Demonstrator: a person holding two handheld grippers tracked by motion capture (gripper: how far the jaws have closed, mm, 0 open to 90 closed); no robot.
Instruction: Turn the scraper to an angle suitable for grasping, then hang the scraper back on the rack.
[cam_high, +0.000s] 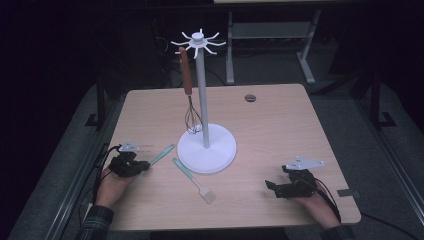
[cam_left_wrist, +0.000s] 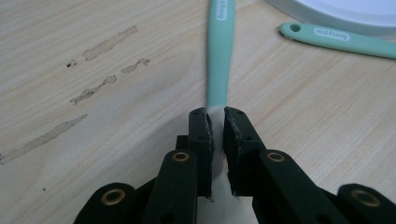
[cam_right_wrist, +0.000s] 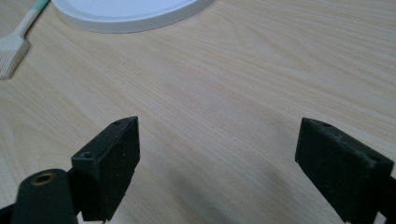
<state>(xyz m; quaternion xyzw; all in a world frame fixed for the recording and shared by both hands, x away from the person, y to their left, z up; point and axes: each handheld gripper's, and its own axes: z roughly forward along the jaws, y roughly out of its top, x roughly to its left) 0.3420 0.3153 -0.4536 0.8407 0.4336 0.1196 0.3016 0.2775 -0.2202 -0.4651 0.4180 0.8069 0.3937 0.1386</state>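
The left gripper (cam_left_wrist: 215, 122) pinches the mint spatula (cam_left_wrist: 219, 56) on the table (cam_high: 280, 130) (handle toward the stand (cam_high: 206, 147)); the right gripper (cam_right_wrist: 217, 144) gapes wide, holding nothing.

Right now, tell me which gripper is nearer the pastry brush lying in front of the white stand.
Left. The left gripper sits just left of the pastry brush, jaws shut on a separate mint utensil. The right gripper rests farther off to the brush's right, jaws open.

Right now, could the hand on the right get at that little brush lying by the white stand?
Probably yes. The right gripper is open, and only bare table lies between it and the brush; the stand's base sits off to the side.
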